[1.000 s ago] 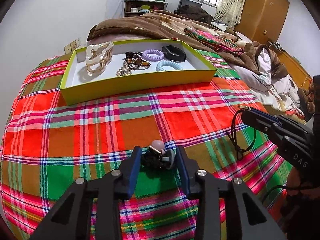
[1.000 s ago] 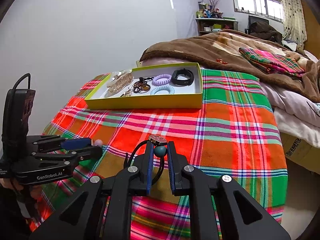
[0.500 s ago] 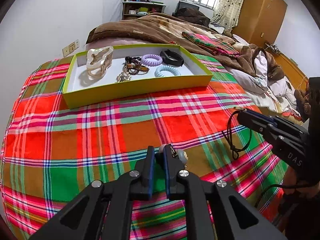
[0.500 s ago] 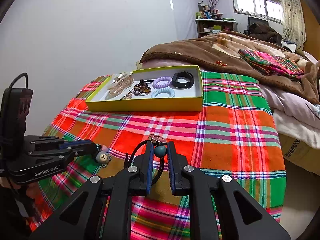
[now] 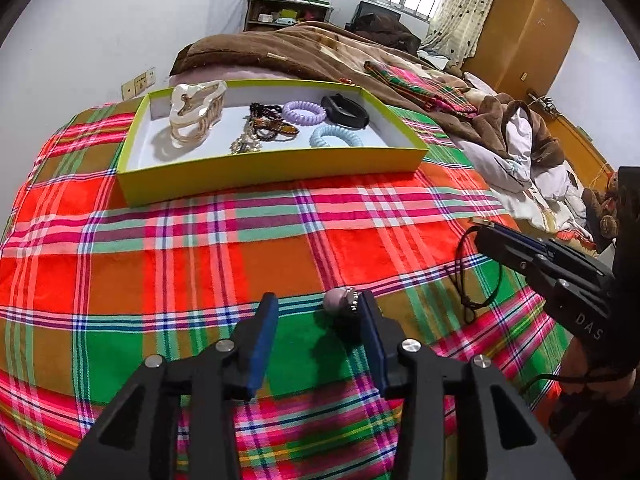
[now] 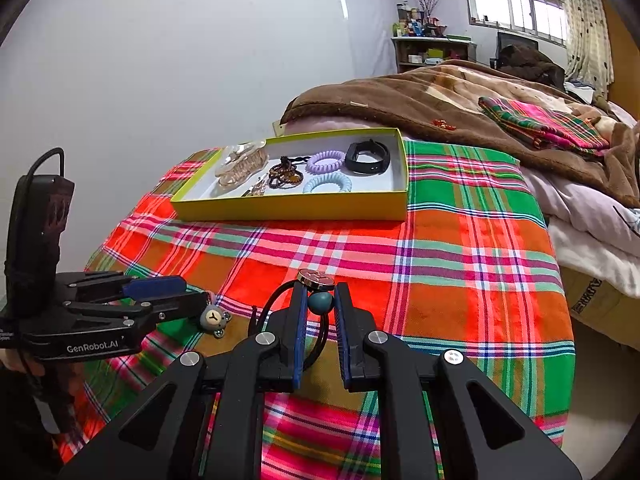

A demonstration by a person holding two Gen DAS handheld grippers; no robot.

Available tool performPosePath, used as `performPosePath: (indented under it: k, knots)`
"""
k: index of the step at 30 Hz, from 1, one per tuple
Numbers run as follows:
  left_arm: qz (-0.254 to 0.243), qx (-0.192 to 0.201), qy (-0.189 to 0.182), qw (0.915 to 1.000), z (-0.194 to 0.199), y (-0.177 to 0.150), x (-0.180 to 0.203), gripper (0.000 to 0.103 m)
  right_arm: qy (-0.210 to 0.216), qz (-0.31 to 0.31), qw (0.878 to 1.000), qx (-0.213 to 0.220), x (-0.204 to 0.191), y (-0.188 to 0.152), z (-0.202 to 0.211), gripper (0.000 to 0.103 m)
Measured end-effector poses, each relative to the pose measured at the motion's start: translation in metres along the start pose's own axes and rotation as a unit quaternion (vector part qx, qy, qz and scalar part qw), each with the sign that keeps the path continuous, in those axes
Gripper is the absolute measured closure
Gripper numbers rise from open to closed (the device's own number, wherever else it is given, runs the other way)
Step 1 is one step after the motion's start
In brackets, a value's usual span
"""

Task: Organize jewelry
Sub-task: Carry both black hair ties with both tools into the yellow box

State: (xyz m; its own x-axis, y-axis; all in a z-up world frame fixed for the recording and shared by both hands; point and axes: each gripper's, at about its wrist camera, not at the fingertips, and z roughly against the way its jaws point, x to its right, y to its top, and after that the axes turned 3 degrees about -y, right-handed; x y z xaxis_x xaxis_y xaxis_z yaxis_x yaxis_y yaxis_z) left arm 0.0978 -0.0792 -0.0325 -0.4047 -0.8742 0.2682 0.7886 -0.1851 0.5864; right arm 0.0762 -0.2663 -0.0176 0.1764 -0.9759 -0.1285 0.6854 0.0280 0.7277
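Left wrist view. A plaid cloth [image 5: 200, 264] in red, green and orange covers the work surface. On its far part stands a shallow yellow-green tray [image 5: 272, 170] holding a cream claw hair clip [image 5: 196, 114], dark bead bracelets [image 5: 268, 122], a lilac spiral hair tie [image 5: 304, 112], a pale blue spiral hair tie [image 5: 336, 138] and a black wristband [image 5: 346, 111]. Behind the tray lie a brown blanket [image 5: 288, 48] and rumpled bedding; a wooden wardrobe [image 5: 524, 28], a curtained window and a cluttered shelf line the far walls. The left gripper [image 5: 316, 320] sits low over the cloth, jaws wide apart; a small bear charm [image 5: 340, 300] lies on the cloth between the fingers, against the right-hand one. At right, the right gripper [image 5: 480, 228] reaches in level, a black elastic hair tie [image 5: 476, 276] hanging from its tip.

Right wrist view. The same cloth [image 6: 460, 280] and tray [image 6: 296, 208] appear, with the blanket [image 6: 420, 96] beyond and a plain white wall to the left. The right gripper [image 6: 320, 304] has its jaws narrowed onto the black elastic hair tie [image 6: 316, 340]: a teal bead sits pinched between the blue pads [image 6: 298, 332], a round metal disc above it, and the cord loops downward. The left gripper [image 6: 200, 296] enters from the left edge, fingers spread one above the other, the bear charm [image 6: 215, 320] just at its tip on the cloth.
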Motion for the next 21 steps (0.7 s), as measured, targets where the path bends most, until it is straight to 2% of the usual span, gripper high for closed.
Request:
performPosePath:
  k: [3, 7, 11, 21]
  knots:
    - [-0.008, -0.010, -0.014, 0.9998, -0.004, -0.003, 0.006, 0.058, 0.000, -0.001, 1.000, -0.001, 0.000, 0.000, 0.000, 0.089]
    - [-0.021, -0.011, 0.003, 0.9997, -0.008, -0.006, 0.014, 0.059, 0.000, -0.001, 1.000, -0.001, 0.000, 0.000, 0.000, 0.089]
    - [-0.021, -0.012, 0.009, 0.9997, -0.008, -0.006, 0.013, 0.070, 0.000, 0.000, 1.000, -0.002, 0.000, -0.001, 0.000, 0.089]
    - [-0.026, -0.007, 0.018, 0.9995, -0.003, -0.005, 0.015, 0.072, -0.002, -0.001, 1.000, 0.001, 0.000, 0.001, 0.002, 0.089]
